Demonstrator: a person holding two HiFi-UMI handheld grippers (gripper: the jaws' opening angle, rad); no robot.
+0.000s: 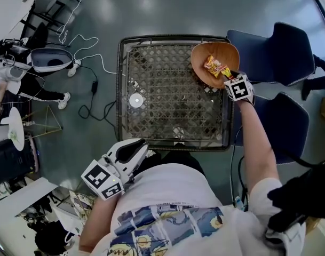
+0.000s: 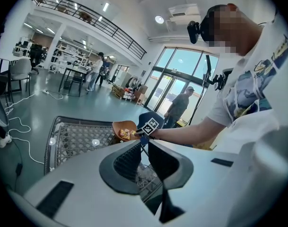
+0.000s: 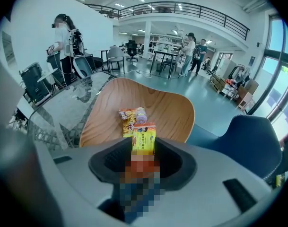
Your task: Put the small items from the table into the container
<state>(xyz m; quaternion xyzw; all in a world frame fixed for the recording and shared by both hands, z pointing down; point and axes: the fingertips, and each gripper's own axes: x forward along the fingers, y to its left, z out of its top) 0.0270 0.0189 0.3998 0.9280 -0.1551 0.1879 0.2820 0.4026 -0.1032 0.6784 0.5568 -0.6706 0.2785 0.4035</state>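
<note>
A wooden bowl stands on the far right corner of the wire-mesh table. Snack packets lie in it, among them an orange one. My right gripper hangs over the bowl's near rim, pointing down into it. A yellow packet stands between its jaws, which are open and do not press on it. My left gripper stays off the table's near edge, shut with nothing in it. A small white round item lies left of the table's middle.
Two blue chairs stand right of the table. Cables run over the floor to the left, near equipment and a seated person. Another small item lies near the table's front edge.
</note>
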